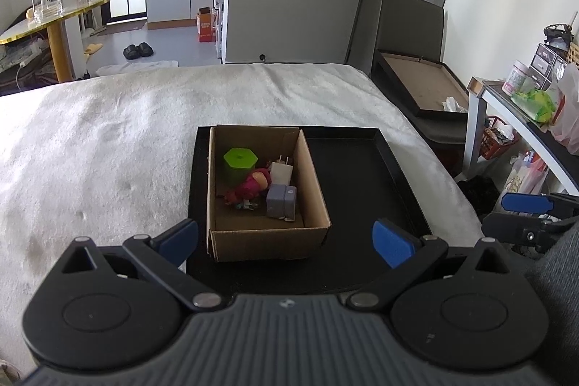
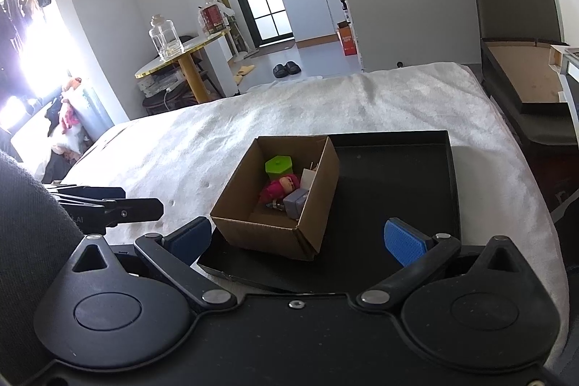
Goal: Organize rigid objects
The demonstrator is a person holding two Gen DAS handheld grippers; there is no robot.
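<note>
A: We have the cardboard box sitting on the left half of the black tray, and four things lie in it: the green hexagonal block, the pink figurine, the white plug and the grey-blue block.

B: So, by our reckoning, the sorting looks close to finished. The right half of the tray is bare, and nothing loose shows on the white blanket.

A: Both of ours are empty too: the left gripper has its jaws spread wide at the box's near end, and the right gripper is likewise spread (holding nothing).

B: Nothing blocks us. The side shelf on the right stands well apart.
</note>
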